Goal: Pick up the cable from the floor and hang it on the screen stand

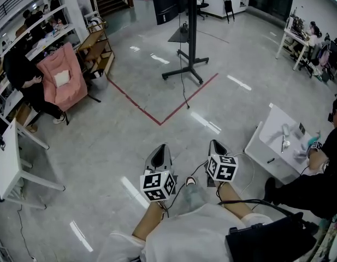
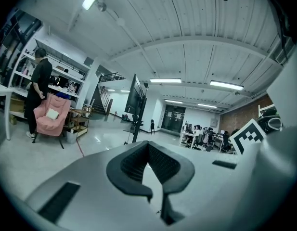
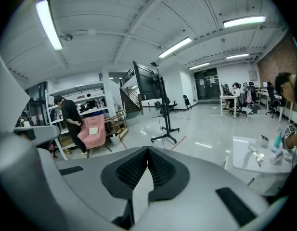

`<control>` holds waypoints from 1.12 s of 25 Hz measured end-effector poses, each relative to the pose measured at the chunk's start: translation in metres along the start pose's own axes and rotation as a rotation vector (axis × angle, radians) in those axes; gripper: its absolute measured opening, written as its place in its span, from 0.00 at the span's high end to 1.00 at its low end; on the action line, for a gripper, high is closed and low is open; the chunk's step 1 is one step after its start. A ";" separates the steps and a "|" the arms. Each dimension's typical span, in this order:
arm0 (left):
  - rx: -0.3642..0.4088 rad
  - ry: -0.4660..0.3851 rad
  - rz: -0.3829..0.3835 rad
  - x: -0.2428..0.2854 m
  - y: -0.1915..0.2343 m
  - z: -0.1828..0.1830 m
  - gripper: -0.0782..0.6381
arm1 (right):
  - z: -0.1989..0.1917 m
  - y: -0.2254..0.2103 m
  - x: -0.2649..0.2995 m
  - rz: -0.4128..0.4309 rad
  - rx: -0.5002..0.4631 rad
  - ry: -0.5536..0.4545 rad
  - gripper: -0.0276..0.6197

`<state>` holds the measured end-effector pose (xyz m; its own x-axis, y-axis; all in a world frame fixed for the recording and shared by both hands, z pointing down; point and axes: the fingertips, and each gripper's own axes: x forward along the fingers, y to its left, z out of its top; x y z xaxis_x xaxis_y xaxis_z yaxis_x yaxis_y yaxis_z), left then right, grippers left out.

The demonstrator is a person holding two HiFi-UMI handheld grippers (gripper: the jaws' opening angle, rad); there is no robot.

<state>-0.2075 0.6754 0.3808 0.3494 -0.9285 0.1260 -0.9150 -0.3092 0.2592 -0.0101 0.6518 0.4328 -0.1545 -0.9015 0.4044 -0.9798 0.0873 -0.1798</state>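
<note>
The screen stand is a black pole on a wheeled base, standing far ahead on the grey floor. A thin black cable hangs from it and trails onto the floor near the red tape. My left gripper and right gripper are low in the head view, side by side, well short of the stand. Both point forward, jaws shut with nothing between them. The left gripper view has my left gripper aimed toward the stand. In the right gripper view, my right gripper faces the stand.
A pink armchair and a standing person are by the shelves at left. A wooden trolley is behind them. A white table stands at near left. A small white table and a seated person are at right.
</note>
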 end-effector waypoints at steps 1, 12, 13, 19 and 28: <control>0.001 0.003 0.007 0.008 0.001 0.000 0.89 | 0.004 -0.003 0.009 0.005 0.019 -0.003 0.93; 0.035 0.033 0.041 0.118 -0.004 0.016 0.89 | 0.065 -0.039 0.103 0.052 -0.084 -0.032 0.93; 0.042 0.034 0.039 0.128 -0.006 0.018 0.89 | 0.069 -0.044 0.111 0.058 -0.071 -0.031 0.93; 0.081 0.025 0.054 0.175 -0.010 0.037 0.89 | 0.090 -0.064 0.160 0.091 -0.014 -0.010 0.93; 0.065 0.068 0.084 0.230 -0.006 0.026 0.89 | 0.099 -0.091 0.209 0.111 -0.010 0.038 0.93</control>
<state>-0.1264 0.4587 0.3832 0.2816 -0.9363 0.2098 -0.9520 -0.2453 0.1828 0.0595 0.4138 0.4445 -0.2666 -0.8692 0.4164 -0.9576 0.1899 -0.2166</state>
